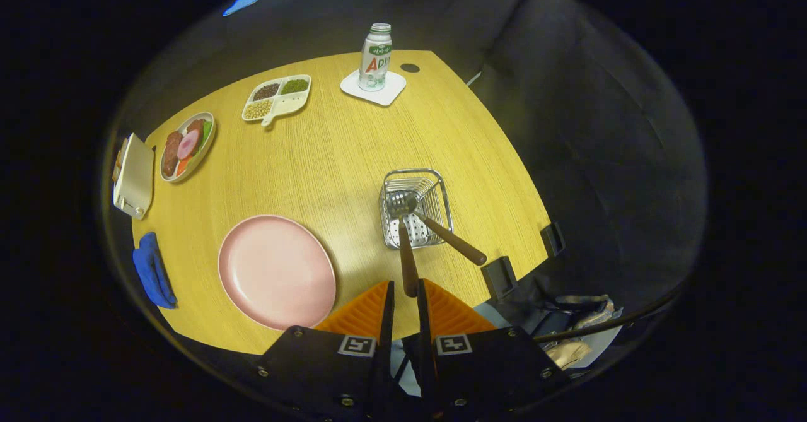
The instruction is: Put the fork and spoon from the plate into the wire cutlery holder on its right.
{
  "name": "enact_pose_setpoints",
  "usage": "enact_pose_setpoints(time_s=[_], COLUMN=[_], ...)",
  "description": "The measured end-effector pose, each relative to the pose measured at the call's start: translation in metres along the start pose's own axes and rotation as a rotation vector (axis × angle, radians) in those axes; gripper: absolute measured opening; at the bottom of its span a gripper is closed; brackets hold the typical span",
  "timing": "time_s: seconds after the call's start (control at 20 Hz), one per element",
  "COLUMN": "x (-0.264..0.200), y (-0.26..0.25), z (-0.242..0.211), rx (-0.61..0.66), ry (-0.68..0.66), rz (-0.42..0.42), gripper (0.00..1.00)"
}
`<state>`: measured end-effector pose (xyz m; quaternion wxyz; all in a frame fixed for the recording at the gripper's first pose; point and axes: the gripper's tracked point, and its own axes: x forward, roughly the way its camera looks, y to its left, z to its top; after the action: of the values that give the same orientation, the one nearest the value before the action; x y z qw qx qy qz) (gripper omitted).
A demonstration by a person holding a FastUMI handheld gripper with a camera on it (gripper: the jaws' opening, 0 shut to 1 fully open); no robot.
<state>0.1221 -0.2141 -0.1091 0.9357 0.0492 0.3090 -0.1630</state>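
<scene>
My gripper (406,291) is shut on the end of a brown-handled spoon (403,233). The spoon points away from the fingers, and its metal bowl hangs over the open top of the wire cutlery holder (441,185) just ahead. A second brown-handled utensil, seemingly the fork (452,240), stands in the holder, with its handle leaning out toward the table's near right edge. The pink plate (276,270) lies to the left of the holder and of my fingers, with its surface bare.
The wooden table (353,138) carries a bottle (376,56) on a white coaster at the back. A divided tray of beans (277,97) and a dish of food (187,146) sit at far left. A blue cloth (153,270) lies left of the plate. Two black clamps (499,277) grip the near right edge.
</scene>
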Motion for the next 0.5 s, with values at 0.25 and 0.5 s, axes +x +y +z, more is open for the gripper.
enact_pose_setpoints(time_s=[0.25,0.5], x=[-0.039,-0.112], y=[0.017,0.043], z=[0.055,0.101], rx=[0.060,0.039], ry=[-0.345,-0.678], rz=[0.070,0.155], gripper=[0.20,0.20])
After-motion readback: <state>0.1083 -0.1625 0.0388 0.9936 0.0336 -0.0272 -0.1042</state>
